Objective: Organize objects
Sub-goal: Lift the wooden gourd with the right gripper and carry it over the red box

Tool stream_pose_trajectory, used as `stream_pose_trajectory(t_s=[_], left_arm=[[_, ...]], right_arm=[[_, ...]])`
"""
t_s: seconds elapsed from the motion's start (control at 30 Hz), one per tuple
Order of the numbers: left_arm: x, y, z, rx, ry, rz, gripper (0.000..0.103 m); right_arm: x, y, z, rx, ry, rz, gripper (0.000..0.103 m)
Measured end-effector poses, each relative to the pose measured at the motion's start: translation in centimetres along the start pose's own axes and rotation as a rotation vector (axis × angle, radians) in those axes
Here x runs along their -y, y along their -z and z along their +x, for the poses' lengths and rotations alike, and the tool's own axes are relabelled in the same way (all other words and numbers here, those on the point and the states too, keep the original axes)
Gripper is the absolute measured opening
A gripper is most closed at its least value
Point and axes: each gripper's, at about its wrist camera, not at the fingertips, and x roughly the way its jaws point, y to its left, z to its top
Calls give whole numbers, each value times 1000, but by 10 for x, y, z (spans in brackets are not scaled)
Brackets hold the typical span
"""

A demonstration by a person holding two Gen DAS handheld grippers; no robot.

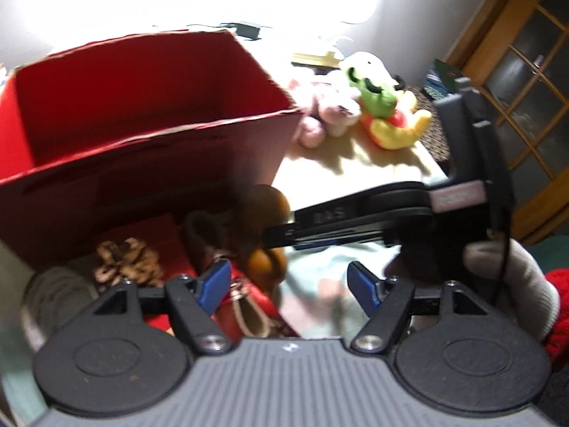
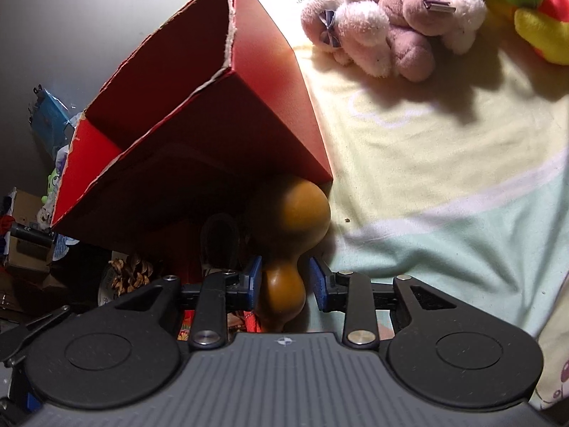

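Note:
A tan, two-lobed gourd (image 2: 302, 210) lies against the near corner of an open red cardboard box (image 2: 249, 106). My right gripper (image 2: 286, 281) is shut on the gourd's smaller lobe, with a blue pad on each side. In the left wrist view the right gripper (image 1: 274, 236) reaches in from the right onto the gourd (image 1: 266, 263), in front of the red box (image 1: 142, 185). My left gripper (image 1: 290, 284) is open just in front of the gourd, over pale bedding, with nothing between its pads.
Pink plush toys (image 2: 391, 17) and a green-and-yellow plush (image 1: 384, 106) lie on the pale cover (image 2: 444, 160) beyond the box. A pine cone (image 1: 124, 259), a dark loop (image 2: 218, 242) and a red item (image 1: 249, 313) sit by the box's front. A gloved hand (image 1: 515, 277) holds the right gripper.

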Motion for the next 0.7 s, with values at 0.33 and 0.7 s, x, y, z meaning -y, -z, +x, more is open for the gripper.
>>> stream_pose_trajectory(t_s=[0.33, 0.7], left_arm=[[4, -15, 48, -76, 15, 20, 64], [1, -16, 78, -141, 12, 6, 57]], right_arm=[[14, -11, 24, -74, -80, 62, 38], [31, -9, 12, -79, -126, 75, 30]])
